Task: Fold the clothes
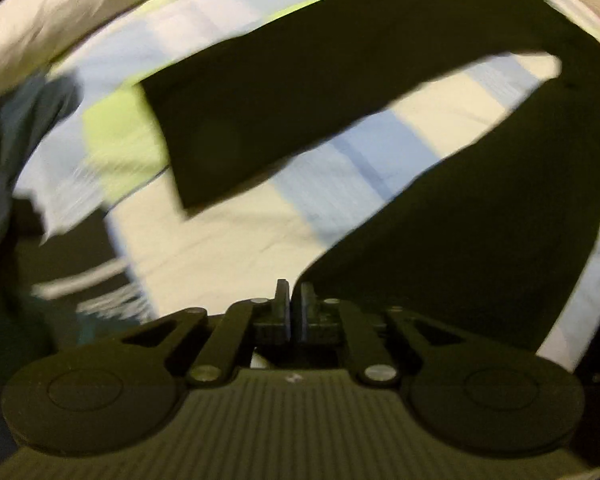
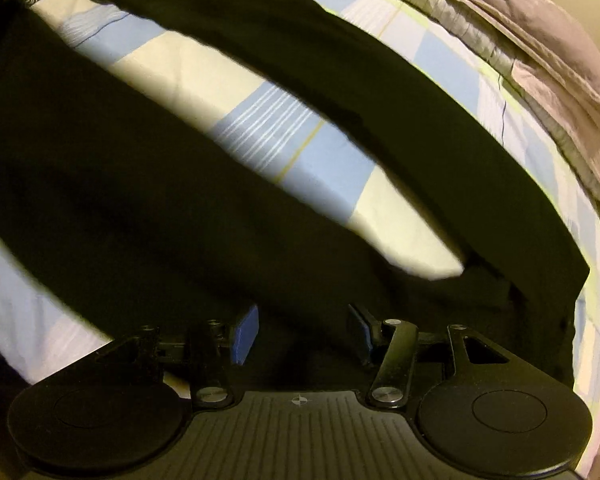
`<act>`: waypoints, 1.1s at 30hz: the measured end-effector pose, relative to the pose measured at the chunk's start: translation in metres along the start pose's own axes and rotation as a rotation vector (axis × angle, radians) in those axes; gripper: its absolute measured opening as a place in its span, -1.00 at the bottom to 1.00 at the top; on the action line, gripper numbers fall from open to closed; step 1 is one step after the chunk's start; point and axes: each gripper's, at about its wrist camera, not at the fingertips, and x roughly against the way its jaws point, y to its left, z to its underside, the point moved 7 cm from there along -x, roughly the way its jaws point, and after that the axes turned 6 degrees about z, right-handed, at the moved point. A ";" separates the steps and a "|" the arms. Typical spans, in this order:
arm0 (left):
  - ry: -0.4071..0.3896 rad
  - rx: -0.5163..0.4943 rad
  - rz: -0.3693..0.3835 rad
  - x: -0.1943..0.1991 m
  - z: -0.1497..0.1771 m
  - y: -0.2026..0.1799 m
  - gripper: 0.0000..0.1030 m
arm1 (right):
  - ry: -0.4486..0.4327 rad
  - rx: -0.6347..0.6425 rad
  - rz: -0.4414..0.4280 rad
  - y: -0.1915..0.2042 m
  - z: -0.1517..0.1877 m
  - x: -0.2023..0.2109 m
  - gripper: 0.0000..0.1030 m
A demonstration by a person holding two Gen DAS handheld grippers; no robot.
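Black trousers lie spread in a V on a checked bed sheet (image 1: 228,232). In the left wrist view one leg (image 1: 300,92) stretches across the top, and the other leg (image 1: 480,220) rises toward the camera. Its corner runs into my left gripper (image 1: 294,292), whose jaws are shut with the hem pinched at the tips. In the right wrist view the far leg (image 2: 340,80) and the near leg (image 2: 100,160) meet near my right gripper (image 2: 303,328). Its blue pads (image 2: 246,334) stand apart over the black cloth, their inner faces bare.
A grey-pink folded blanket (image 2: 540,40) lines the bed's far right side. A white duvet (image 1: 60,12) bunches at the top left. A teal garment (image 1: 28,120) and a dark striped piece (image 1: 100,280) lie at the left edge of the sheet (image 2: 284,148).
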 end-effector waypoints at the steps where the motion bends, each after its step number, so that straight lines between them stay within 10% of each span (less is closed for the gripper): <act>1: 0.029 -0.038 -0.057 -0.006 0.004 0.001 -0.95 | 0.011 -0.009 -0.003 0.002 0.003 -0.001 0.02; 7: 0.044 -0.173 -0.226 -0.013 0.029 -0.005 -0.72 | 0.059 -0.086 -0.004 0.001 0.021 -0.007 0.02; 11: -0.023 -0.245 -0.163 -0.005 0.030 -0.041 -0.30 | 0.091 -0.173 0.000 -0.014 0.034 -0.013 0.02; 18: 0.019 -0.360 -0.015 -0.031 0.030 -0.113 -0.29 | 0.034 -0.525 -0.042 -0.077 0.020 -0.043 0.02; 25: 0.111 -0.368 -0.047 -0.036 0.053 -0.131 -0.34 | 0.011 -0.848 -0.070 -0.109 -0.004 -0.094 0.02; 29: 0.147 -0.417 -0.061 -0.030 0.060 -0.147 -0.34 | -0.063 -0.631 -0.356 -0.025 -0.033 -0.052 0.02; 33: 0.188 -0.477 -0.056 -0.032 0.068 -0.175 -0.34 | -0.056 -0.658 -0.330 -0.037 -0.005 -0.047 0.02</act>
